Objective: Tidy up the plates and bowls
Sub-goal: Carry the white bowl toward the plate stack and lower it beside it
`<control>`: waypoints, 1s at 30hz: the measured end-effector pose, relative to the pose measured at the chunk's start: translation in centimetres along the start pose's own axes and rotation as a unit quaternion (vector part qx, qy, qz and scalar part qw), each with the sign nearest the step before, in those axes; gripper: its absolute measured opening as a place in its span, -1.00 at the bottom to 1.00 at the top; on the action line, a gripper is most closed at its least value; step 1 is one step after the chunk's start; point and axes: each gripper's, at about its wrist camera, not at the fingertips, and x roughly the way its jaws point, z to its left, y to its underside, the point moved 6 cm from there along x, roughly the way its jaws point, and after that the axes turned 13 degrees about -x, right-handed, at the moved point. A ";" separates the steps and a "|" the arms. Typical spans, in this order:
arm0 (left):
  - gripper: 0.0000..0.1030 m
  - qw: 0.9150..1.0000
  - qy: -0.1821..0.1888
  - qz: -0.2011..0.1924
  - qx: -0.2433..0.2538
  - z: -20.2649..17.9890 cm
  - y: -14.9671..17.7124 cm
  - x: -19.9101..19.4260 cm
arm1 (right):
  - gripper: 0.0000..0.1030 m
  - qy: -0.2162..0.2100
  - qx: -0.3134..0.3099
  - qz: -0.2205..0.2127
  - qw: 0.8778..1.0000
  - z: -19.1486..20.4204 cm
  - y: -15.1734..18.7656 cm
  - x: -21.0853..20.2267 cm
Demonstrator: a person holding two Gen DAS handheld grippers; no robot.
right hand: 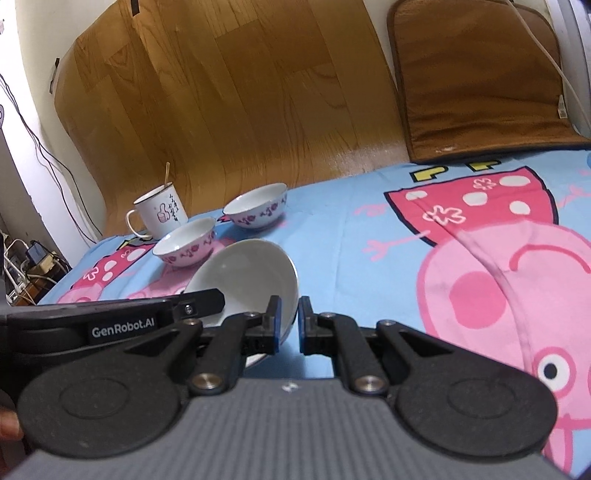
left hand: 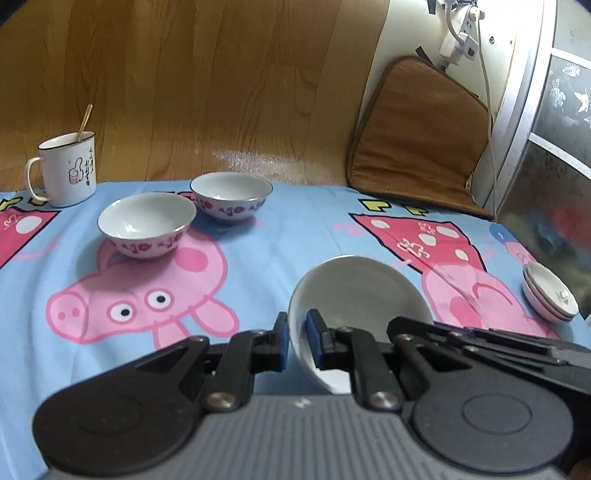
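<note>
A plain white plate (left hand: 358, 288) tilts over the blue cartoon-pig cloth (left hand: 258, 258), held from two sides. My left gripper (left hand: 297, 326) is shut on its left rim, blue pads (left hand: 283, 332) pressing either side. In the right wrist view my right gripper (right hand: 290, 319) is shut on the opposite rim of the same plate (right hand: 251, 277). The left gripper (right hand: 214, 301) reaches in from the left there. Two white bowls with purple flowers (left hand: 147, 225) (left hand: 231, 195) stand empty beyond, side by side. A small stack of pinkish saucers (left hand: 550, 295) sits at the far right.
A white enamel mug (left hand: 68, 166) with a spoon in it stands at the cloth's back left. Behind the table rises a wood-pattern board (left hand: 221, 92), with a brown cushion (left hand: 417, 136) leaning at the right. Cables and a power strip (left hand: 461, 33) hang on the wall.
</note>
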 end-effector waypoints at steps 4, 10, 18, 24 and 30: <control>-0.77 1.000 0.001 0.003 0.002 -0.3 0.1 0.2 | -0.77 0.001 0.001 -0.002 1.000 -0.4 0.2 -0.4; -0.77 1.000 0.007 0.010 0.009 -1.0 0.2 0.6 | -0.77 0.013 0.000 -0.007 1.000 -1.0 0.4 -0.7; -0.78 0.998 0.034 0.020 0.039 -4.7 -0.4 1.9 | -0.76 0.049 0.012 -0.026 0.998 -3.5 0.4 -2.4; -0.77 0.994 0.073 0.054 0.062 -9.3 0.1 4.5 | -0.76 0.093 0.046 -0.038 0.994 -7.5 0.9 -4.8; -0.76 0.989 0.096 0.092 0.067 -12.8 0.8 7.2 | -0.76 0.133 0.074 -0.043 0.987 -10.9 1.4 -6.2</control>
